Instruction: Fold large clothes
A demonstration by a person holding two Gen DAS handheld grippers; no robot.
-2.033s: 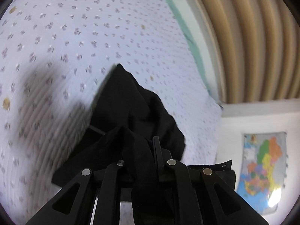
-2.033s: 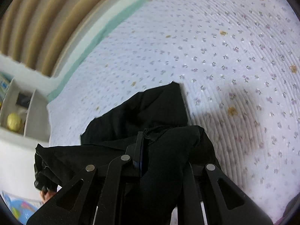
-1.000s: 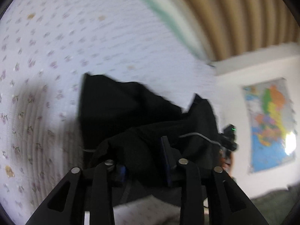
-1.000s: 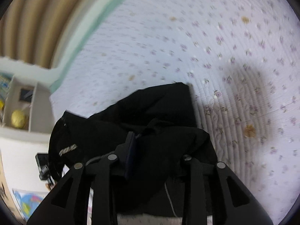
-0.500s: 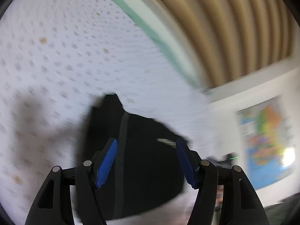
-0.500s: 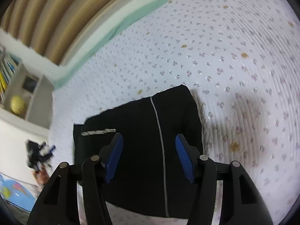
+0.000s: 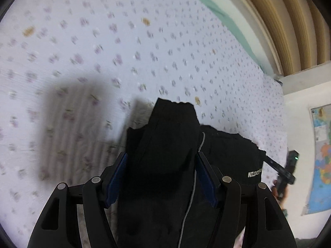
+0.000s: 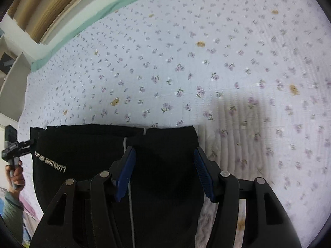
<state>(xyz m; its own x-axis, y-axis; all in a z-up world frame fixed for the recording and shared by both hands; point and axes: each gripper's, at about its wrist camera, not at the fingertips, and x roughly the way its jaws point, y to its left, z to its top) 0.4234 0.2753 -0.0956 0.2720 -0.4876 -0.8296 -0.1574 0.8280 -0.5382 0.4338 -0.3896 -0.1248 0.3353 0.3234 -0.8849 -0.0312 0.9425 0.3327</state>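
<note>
- Evidently, a fold is judged to have been laid down: the black fabric garment with a thin white stripe and white lettering point(image 8: 115, 177) is seen lying folded and fairly flat on the pale quilted bedspread printed with small purple flowers point(image 8: 206, 62), near its front edge.
- The right hand-held gripper point(image 8: 163, 171) is held wide open with nothing between its blue-padded fingers point(image 8: 126, 171); the garment's right part lies under and between them, and contact with the cloth cannot be told.
- The left hand-held gripper point(image 7: 161, 175) is likewise spread wide, and a raised hump of the black cloth is seen between its blue pads point(image 7: 116, 175); no grip is shown, though whether the pads brush the fabric cannot be told.
- The lettered edge of the garment is seen toward the left gripper's side, well apart from the green-trimmed far edge of the bed.
- For the next move, a fresh hold on an edge or corner is probably called for, so that a further fold can be made or the hump smoothed.
- Slipping of the layered cloth is judged the main risk.
</note>
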